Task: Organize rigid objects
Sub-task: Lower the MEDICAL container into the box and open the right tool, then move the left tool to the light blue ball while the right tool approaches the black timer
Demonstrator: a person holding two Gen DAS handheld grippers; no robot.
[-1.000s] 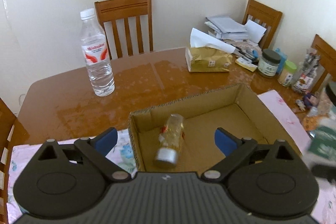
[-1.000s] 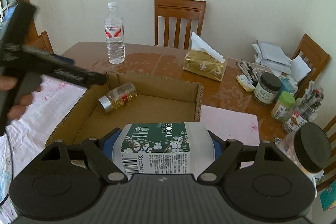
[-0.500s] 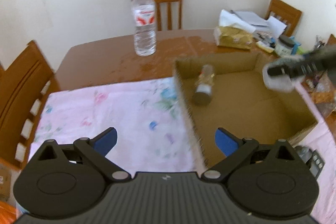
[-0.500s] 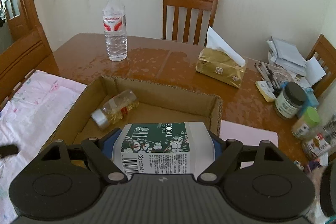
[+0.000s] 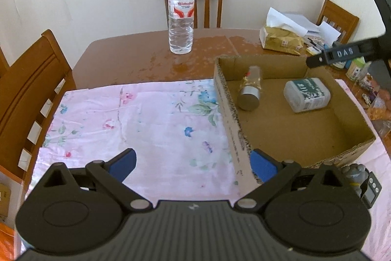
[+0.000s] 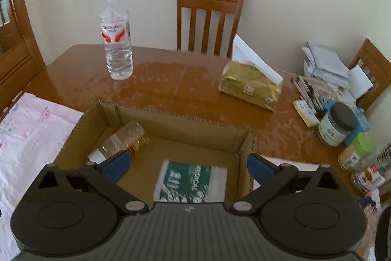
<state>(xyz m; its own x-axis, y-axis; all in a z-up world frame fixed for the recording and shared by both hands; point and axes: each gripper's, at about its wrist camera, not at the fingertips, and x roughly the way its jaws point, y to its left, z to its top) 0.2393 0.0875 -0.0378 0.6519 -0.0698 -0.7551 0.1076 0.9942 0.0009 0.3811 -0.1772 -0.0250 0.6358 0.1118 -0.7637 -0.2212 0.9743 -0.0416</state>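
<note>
- White bottle (image 6: 189,184) lies on its side in cardboard box (image 6: 176,125), long axis slanting toward the box's right wall.
- Right gripper (image 6: 187,166): jaws opening, empty; the bottle was clamped a second ago.
- Left gripper (image 5: 193,165): wide open, empty.

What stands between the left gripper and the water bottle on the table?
Nothing visible. From the left gripper, only the flat flowered cloth and bare table lie before the upright water bottle. The cardboard box stands off to the right.
</note>
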